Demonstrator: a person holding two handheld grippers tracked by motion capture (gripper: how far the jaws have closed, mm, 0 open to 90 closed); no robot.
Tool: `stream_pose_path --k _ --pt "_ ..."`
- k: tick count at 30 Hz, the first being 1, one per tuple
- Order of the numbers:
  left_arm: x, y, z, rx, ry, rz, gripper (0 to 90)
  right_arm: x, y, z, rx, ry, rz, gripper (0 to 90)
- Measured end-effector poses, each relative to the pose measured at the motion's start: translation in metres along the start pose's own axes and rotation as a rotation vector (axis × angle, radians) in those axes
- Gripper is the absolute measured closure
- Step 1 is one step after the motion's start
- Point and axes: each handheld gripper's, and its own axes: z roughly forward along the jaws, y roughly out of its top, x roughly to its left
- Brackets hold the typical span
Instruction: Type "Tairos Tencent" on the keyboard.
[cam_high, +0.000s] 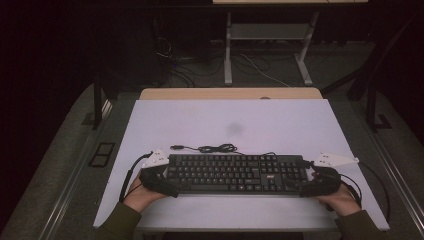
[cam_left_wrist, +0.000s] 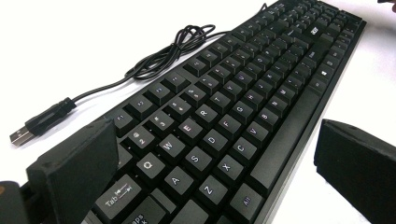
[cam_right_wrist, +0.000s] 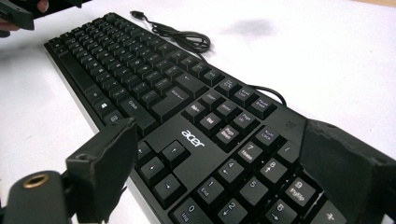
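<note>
**Op:** Nearest my lens are the left gripper's (cam_left_wrist: 205, 163) two blunt black jaws, spread wide across the keyboard's (cam_left_wrist: 243, 102) left end, one over the back edge, one off the front edge. I can't tell whether the pads touch it; nothing looks clamped.

**Desk:** And the other side?

**Op:** Right gripper (cam_right_wrist: 243, 172) stands the same way, jaws agape astride the keyboard's numeric-pad end, pads apparently clear of it. Its lower keys are cut off by my frame.

**Desk:** Where's the keyboard?

**Op:** Flat on the table (cam_high: 280, 120), toward the near edge, one hand at each end. One keyboard, matte black plastic, white legends, a logo above the arrow keys.

**Desk:** Anything else?

**Op:** One thin black cable (cam_high: 215, 148), loosely coiled just behind the keyboard, ending in a metal USB plug (cam_left_wrist: 28, 130). Beyond the keyboard the room is dark; I make out desk legs (cam_high: 228, 50) and floor wires, little more.
</note>
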Motion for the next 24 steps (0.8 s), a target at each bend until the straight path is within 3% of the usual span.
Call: stream_pose_path --k 24 --pt "-0.0011 -0.0004 -0.0009 -0.001 -0.002 0.002 0.0 0.0033 0.0085 0.0054 -0.01 0.017 -0.004 11.3"
